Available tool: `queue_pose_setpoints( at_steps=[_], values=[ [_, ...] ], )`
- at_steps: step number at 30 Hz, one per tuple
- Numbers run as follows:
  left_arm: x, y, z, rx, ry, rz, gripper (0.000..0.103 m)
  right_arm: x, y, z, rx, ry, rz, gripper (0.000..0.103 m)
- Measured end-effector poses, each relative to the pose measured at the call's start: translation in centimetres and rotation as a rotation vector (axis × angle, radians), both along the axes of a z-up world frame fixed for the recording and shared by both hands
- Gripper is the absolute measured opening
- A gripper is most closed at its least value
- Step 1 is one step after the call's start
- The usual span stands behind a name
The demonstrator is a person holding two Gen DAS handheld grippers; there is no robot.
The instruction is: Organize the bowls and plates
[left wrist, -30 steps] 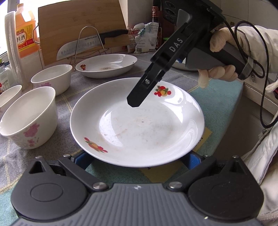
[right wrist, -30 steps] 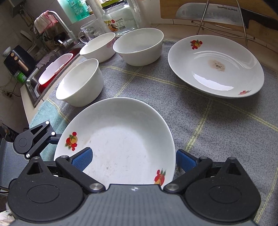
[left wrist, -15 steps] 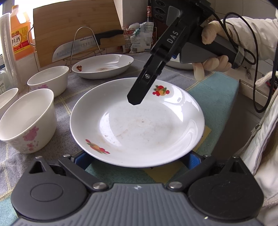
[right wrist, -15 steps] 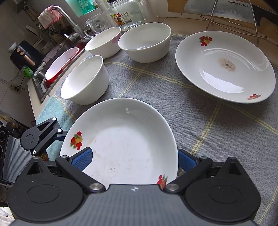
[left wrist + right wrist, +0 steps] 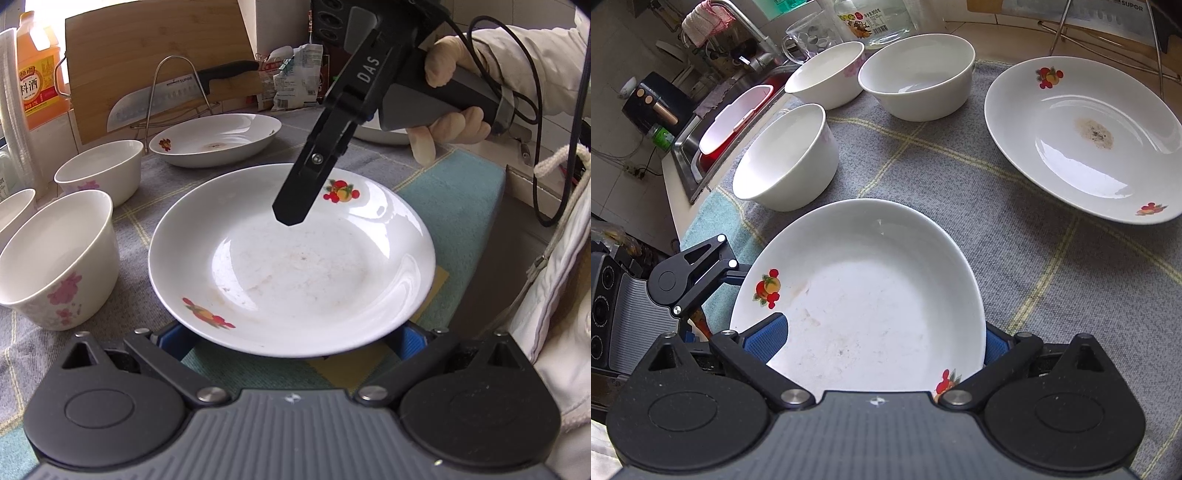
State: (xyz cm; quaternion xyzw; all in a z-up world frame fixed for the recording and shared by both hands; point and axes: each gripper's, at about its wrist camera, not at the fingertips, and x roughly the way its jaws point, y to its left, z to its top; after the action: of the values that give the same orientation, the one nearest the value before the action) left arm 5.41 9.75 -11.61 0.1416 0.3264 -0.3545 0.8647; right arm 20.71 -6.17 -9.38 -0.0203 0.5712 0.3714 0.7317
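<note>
Both grippers spread wide around the soiled white fruit-print plate (image 5: pixel 291 258), centre frame, neither clamping it.

Left gripper (image 5: pixel 291 341) should slip under the near rim; right gripper (image 5: pixel 882 343) steadies the opposite edge. Lift level toward the second fruit-print plate (image 5: pixel 1082 136), upper right.

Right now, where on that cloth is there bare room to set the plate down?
Free: the grey checked cloth between the held white fruit-print plate and the stained second plate. Crowded: the three white bowls by the sink.
</note>
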Motion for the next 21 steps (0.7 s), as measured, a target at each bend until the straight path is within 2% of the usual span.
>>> queue_pose_setpoints(
  at_steps=[21],
  values=[
    [0.17,-0.41,0.65,0.025,0.013,0.001,0.102,-0.10,0.06,0.20,-0.007,0.010,-0.002,0.103]
  ],
)
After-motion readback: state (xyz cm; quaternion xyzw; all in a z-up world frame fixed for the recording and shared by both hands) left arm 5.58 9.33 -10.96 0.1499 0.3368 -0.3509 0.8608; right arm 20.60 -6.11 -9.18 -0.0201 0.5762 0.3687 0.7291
